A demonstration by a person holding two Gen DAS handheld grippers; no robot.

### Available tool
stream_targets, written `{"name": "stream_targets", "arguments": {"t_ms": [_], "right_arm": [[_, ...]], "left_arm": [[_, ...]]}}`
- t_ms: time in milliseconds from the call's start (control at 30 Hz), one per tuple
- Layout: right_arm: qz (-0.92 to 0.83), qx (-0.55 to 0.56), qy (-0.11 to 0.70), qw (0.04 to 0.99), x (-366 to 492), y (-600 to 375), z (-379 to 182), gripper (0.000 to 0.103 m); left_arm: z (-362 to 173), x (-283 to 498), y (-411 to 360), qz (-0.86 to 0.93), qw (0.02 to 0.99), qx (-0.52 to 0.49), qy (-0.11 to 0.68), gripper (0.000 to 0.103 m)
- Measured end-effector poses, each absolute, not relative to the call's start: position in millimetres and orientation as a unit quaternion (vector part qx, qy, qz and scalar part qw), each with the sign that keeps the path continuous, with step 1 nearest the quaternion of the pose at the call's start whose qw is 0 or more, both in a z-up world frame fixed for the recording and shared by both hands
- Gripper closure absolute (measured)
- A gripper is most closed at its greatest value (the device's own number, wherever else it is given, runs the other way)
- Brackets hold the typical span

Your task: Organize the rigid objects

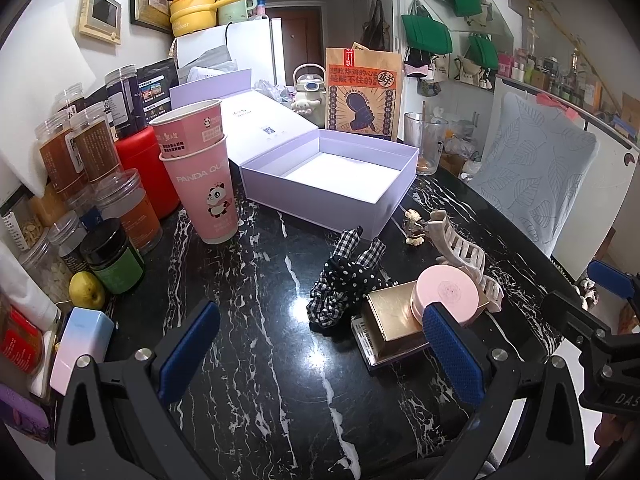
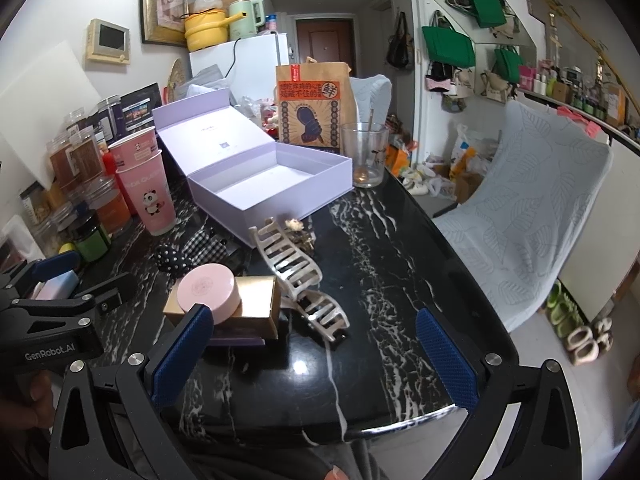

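An open lavender gift box [image 1: 332, 178] [image 2: 272, 184] stands empty on the black marble table, lid flipped back. In front of it lie a checked and dotted scrunchie [image 1: 344, 284] [image 2: 188, 252], a cream hair claw [image 1: 464, 256] [image 2: 296, 272], a small gold clip [image 1: 414, 226] [image 2: 298, 232], and a pink round compact [image 1: 446, 294] [image 2: 210, 290] resting on a gold box [image 1: 390, 318] [image 2: 248, 304]. My left gripper [image 1: 320, 356] is open and empty, above the table short of the gold box. My right gripper [image 2: 316, 364] is open and empty, near the claw.
Stacked pink panda cups [image 1: 208, 176] and several jars [image 1: 100, 184] crowd the left side with a lemon [image 1: 86, 290]. A paper bag [image 1: 362, 92] and a glass [image 1: 424, 142] stand behind the box. A cushioned chair [image 2: 532, 216] is at the right; table edge [image 2: 400, 424] is near.
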State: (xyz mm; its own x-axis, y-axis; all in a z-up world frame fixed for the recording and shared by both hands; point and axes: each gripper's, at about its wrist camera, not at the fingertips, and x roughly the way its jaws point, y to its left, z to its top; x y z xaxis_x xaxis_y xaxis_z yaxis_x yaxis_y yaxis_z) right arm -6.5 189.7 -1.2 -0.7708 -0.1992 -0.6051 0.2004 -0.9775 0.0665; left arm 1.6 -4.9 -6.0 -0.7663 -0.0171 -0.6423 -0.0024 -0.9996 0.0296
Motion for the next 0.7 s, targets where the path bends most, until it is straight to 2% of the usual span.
{"name": "stream_targets", "arguments": {"t_ms": [700], "right_arm": [[-0.941, 0.321, 0.002, 0.108, -6.3, 188.2, -1.4, 0.000]], "left_arm": [[-5.3, 3.0, -6.3, -0.940, 0.009, 0.342, -0.012, 0.000]]}}
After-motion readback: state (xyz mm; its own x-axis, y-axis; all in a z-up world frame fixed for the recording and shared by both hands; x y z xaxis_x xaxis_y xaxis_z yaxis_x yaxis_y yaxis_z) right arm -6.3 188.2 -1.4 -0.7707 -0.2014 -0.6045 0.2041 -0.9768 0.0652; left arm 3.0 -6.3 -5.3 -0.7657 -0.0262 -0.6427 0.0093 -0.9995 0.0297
